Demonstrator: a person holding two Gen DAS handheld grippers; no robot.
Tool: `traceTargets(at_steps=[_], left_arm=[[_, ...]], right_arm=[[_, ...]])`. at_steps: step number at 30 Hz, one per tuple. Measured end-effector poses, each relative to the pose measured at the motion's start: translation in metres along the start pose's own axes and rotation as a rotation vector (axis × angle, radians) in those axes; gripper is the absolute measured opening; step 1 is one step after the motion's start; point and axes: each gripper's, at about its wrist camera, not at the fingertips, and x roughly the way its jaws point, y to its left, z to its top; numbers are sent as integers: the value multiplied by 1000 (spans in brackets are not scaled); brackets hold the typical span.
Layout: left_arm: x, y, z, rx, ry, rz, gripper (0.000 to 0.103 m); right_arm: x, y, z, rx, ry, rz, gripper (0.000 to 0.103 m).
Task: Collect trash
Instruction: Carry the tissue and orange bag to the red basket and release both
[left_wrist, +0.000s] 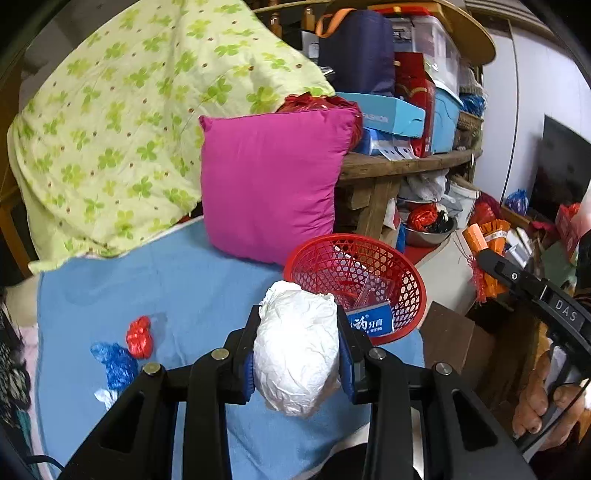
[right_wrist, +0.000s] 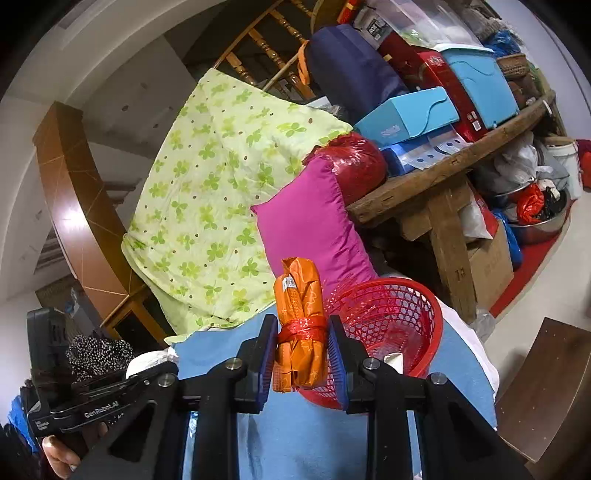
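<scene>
while both tongs carry loads near the red basket (left_wrist: 384, 275), the left gripper (left_wrist: 299, 354) is clamped on a crumpled white wad (left_wrist: 297, 347) and the right gripper (right_wrist: 302, 350) on an orange packet (right_wrist: 300, 325), evidently for dropping in; red scrap (left_wrist: 139, 336) and blue scrap (left_wrist: 116, 363) remain on the sheet.

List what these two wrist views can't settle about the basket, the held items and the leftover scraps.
- Red basket: near rim hidden by the white paper wad in left wrist view; contents half blocked by the orange packet in right wrist view.
- Blue carton: print cut off by the finger.
- White scrap: mostly behind the left gripper.
- Red scrap and blue scrap: absent from right wrist view.
</scene>
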Motion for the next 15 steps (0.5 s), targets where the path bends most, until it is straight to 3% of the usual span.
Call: traceTargets(at_steps=[6, 15], left_arm=[[11, -27, 10, 70, -18, 34, 37], [33, -52, 18, 115, -26, -1, 38]], right_arm=[[0, -15, 3, 26, -7, -1, 29], [7, -31, 5, 42, 9, 2, 29]])
